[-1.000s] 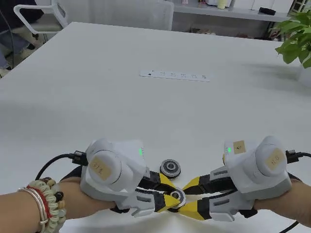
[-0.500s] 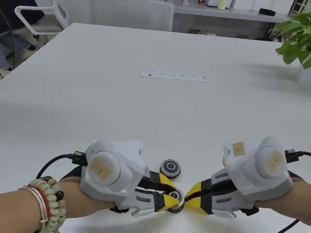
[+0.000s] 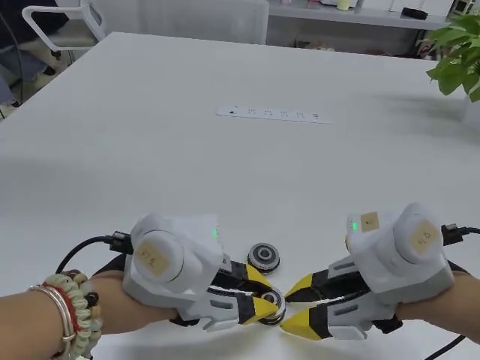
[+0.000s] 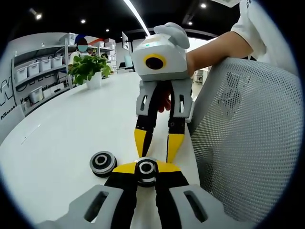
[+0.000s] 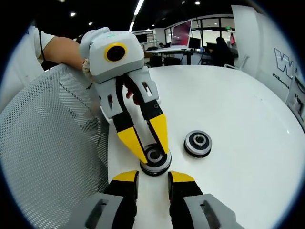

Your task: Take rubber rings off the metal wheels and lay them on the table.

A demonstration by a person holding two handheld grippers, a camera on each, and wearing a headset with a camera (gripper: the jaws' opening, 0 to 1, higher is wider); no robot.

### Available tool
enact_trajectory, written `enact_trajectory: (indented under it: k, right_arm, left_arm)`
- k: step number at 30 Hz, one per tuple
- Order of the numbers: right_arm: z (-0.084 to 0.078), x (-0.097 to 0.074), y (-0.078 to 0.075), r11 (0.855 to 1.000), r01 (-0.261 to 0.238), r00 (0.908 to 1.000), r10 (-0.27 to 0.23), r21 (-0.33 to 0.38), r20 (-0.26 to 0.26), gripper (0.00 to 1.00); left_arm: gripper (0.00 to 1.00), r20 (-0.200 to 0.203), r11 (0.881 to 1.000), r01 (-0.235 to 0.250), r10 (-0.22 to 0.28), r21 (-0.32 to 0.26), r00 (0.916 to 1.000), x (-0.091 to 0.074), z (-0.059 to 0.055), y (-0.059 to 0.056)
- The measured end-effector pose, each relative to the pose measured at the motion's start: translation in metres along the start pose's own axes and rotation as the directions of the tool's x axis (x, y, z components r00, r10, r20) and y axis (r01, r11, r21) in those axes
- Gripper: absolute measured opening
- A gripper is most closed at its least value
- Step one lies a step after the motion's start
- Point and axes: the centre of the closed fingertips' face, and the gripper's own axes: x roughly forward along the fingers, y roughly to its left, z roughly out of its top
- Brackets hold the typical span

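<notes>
Two metal wheels with black rubber rings lie near the table's front edge. My left gripper (image 3: 268,304) is shut on the nearer wheel (image 3: 273,301), its yellow tips pressed on both sides of the wheel (image 4: 146,171). The second wheel (image 3: 264,256) rests free just behind it on the table, seen as wheel (image 4: 103,162) and wheel (image 5: 198,143). My right gripper (image 3: 298,307) faces the left one, open, its tips a short way off the held wheel (image 5: 155,160). Nothing sits between the right gripper (image 5: 153,177) jaws.
A white power strip (image 3: 274,115) lies mid-table. A potted plant (image 3: 457,52) stands at the far right edge. A white chair (image 3: 56,30) is at the far left. A mesh chair back (image 4: 238,133) is close behind the front edge.
Half a second ago the right gripper's tips were pinched together at the held wheel; now they have opened and drawn back slightly. The left gripper keeps its hold.
</notes>
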Motion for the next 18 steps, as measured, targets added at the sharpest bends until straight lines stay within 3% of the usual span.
enact_trajectory:
  k: [3, 6, 8, 10, 12, 18]
  right_arm:
    - [0.008, 0.005, -0.002, 1.0, 0.012, 0.9991, -0.012, 0.005, 0.041, 0.23]
    - [0.011, 0.011, 0.0, 1.0, 0.014, 0.9987, -0.015, 0.009, 0.048, 0.27]
    - [0.011, 0.01, -0.001, 0.999, 0.02, 0.999, -0.018, -0.04, 0.04, 0.24]
    - [0.009, 0.007, -0.003, 0.999, 0.023, 0.9993, -0.022, -0.024, 0.03, 0.23]
    - [0.002, 0.004, -0.006, 0.995, 0.035, 0.9994, -0.034, -0.097, 0.002, 0.19]
    - [-0.001, 0.0, -0.005, 0.999, 0.021, 0.9998, -0.02, -0.044, 0.006, 0.08]
  left_arm:
    - [0.08, 0.002, 1.0, 0.0, 0.0, 0.0, 1.0, 0.0, 0.0, 0.0]
    - [0.08, 0.002, 1.0, 0.0, 0.0, 0.0, 1.0, 0.0, 0.0, 0.0]
    - [0.08, 0.002, 1.0, 0.0, 0.0, 0.0, 1.0, 0.0, 0.0, 0.0]
    - [0.08, 0.003, 1.0, -0.001, 0.001, 0.0, 1.0, 0.0, -0.001, 0.0]
    - [0.08, 0.006, 1.0, -0.002, 0.002, 0.0, 1.0, 0.0, 0.0, 0.0]
    - [0.08, 0.007, 1.0, -0.006, 0.006, -0.004, 1.0, 0.0, -0.001, 0.002]
